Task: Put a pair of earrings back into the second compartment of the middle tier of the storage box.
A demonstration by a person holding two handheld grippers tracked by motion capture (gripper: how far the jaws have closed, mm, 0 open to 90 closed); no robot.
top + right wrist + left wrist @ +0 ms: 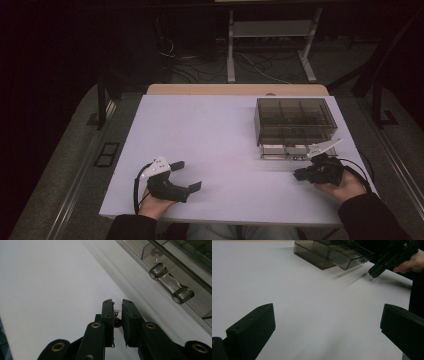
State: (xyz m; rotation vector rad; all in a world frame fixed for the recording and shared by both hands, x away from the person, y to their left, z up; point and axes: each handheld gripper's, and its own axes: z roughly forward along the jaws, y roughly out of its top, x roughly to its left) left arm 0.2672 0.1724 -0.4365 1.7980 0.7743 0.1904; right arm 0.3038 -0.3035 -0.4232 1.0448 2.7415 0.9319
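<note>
Right gripper [303,174]: lower right of the high view, in your right hand [345,186]; jaws nearly together, pinching a small clear bulb [116,312].
Left gripper [188,175]: lower left, in your left hand; jaws spread wide, nothing between them.
Organizer box [292,121]: smoky clear plastic, upper right of the white table [200,130]; one drawer pulled out, just beside your right gripper.
Drawer handle [171,283]: upper right in the right gripper view.

Dim room — table [210,130] evenly lit, edges dark.
</note>
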